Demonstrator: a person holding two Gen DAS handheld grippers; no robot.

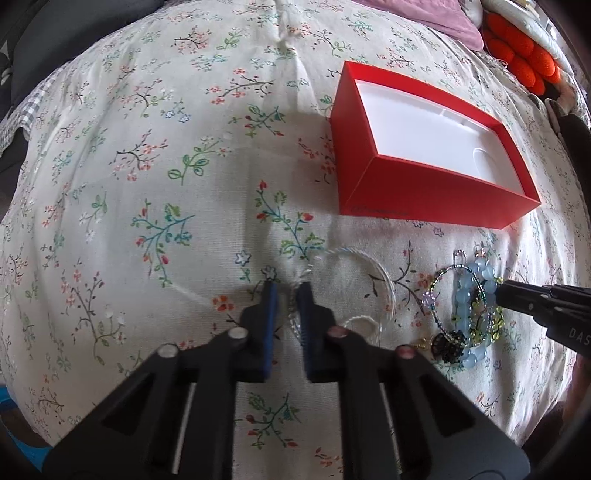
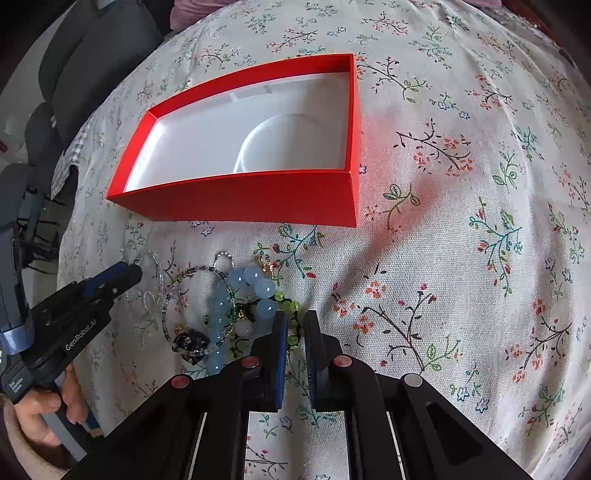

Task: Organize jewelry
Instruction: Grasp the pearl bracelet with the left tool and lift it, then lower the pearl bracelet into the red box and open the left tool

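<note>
A red box (image 1: 373,184) with a white lining, nothing in it, sits on the floral cloth; it also shows in the right wrist view (image 2: 243,197). A pile of bracelets lies in front of it: blue beads (image 1: 466,291) (image 2: 255,284), green beads (image 2: 291,308), a dark charm (image 2: 190,341), a thin seed-bead ring (image 2: 173,295). A clear-bead bracelet (image 1: 384,277) lies left of the pile. My left gripper (image 1: 287,286) is narrowly open around a strand of clear beads. My right gripper (image 2: 295,317) is narrowly open around the green beads.
The floral cloth (image 1: 147,166) covers a soft, rounded surface. Orange pom-poms (image 1: 524,55) and a pink fabric (image 1: 424,18) lie beyond the box. Dark chairs (image 2: 85,66) stand past the cloth's far left edge.
</note>
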